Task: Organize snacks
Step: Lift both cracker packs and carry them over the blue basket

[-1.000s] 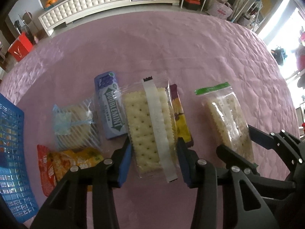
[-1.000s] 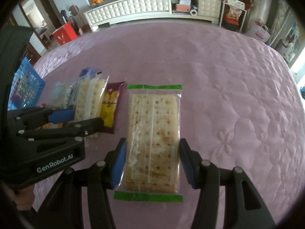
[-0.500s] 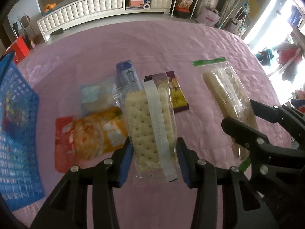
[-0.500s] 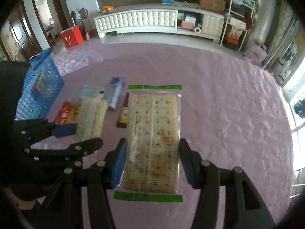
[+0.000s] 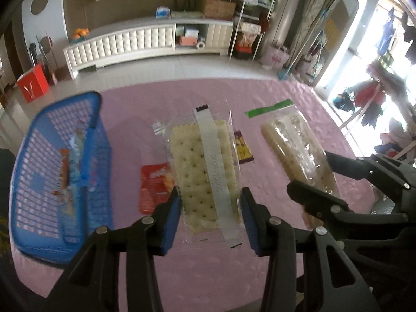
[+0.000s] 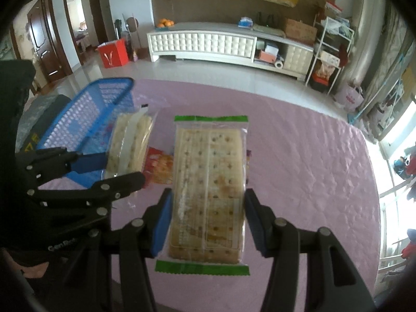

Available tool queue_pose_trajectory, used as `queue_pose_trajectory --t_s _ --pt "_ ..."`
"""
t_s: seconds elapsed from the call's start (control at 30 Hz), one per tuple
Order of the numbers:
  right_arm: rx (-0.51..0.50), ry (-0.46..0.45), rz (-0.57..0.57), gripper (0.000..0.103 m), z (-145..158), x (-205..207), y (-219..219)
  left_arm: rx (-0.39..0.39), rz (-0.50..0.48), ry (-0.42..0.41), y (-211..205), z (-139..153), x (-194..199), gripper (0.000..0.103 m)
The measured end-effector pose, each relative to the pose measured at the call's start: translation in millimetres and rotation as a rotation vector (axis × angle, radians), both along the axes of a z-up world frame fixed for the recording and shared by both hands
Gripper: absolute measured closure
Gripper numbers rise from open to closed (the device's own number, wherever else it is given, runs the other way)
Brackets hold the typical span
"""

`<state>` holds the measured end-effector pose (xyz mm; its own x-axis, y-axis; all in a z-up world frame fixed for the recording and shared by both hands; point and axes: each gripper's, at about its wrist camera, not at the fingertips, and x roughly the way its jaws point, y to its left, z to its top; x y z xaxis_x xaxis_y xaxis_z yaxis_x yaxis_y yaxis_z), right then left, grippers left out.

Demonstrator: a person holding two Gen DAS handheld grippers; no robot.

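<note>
Since earlier frames: both packs lifted off pink tabletop (image 5: 273, 98); blue basket (image 5: 59, 161) now closer, left of packs. Left gripper (image 5: 211, 217) jaws clamped on white-striped cracker pack (image 5: 205, 171); right gripper (image 6: 208, 218) jaws clamped on green-edged cracker pack (image 6: 210, 187). Each pack's long axis runs along its gripper's fingers, far end pointing away from camera. Red snack packet (image 5: 153, 184) remains on tabletop.

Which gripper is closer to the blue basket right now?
Left. The left gripper, shut on the white-strip cracker pack, is right beside the blue basket; the right gripper, holding the green-edged cracker pack, is farther off.
</note>
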<state>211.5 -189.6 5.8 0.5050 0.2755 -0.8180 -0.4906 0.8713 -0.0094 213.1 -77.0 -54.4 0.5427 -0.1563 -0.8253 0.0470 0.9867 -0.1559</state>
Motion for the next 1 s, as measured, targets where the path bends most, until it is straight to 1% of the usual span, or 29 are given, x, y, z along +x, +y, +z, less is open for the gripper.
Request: queue_pose_trajectory --t_s 0.1,0.3,0.43,0.53,0.6,0.73,0.83,0.9,1.0 --pt "-0.008 -0.025 0.008 0.044 12.6 -10.7 12.7 0.005 0.003 -0.030 10.3 15.2 -13.1 0.061" --pt "-0.023 -0.056 0.040 0.044 31.6 -24.3 44.3 0.012 0.012 -0.088 44.8 41.8 -40.7 0.061" --pt "-0.019 -0.070 0.075 0.045 38.3 -26.3 68.0 -0.018 0.028 -0.086 73.9 51.4 -49.5 0.061" --pt "-0.009 -0.069 0.099 0.045 39.0 -24.9 88.0 0.007 0.062 -0.102 94.8 58.0 -56.0 0.061" --pt "0.007 -0.054 0.112 0.045 36.3 -20.3 100.5 0.002 0.080 -0.099 110.2 61.6 -58.5 0.061" --pt "0.033 -0.023 0.153 0.045 30.7 -14.8 129.2 0.041 0.114 -0.103 133.2 68.2 -63.2 0.061" --pt "0.041 -0.016 0.194 0.045 30.1 -14.0 151.8 0.056 0.137 -0.099 150.4 67.8 -65.0 0.061" --pt "0.029 -0.020 0.219 0.044 29.5 -15.1 167.4 0.074 0.154 -0.101 160.9 65.9 -67.8 0.061" --pt "0.016 -0.015 0.262 0.045 26.6 -17.0 187.3 0.064 0.178 -0.090 180.0 62.6 -70.2 0.061"
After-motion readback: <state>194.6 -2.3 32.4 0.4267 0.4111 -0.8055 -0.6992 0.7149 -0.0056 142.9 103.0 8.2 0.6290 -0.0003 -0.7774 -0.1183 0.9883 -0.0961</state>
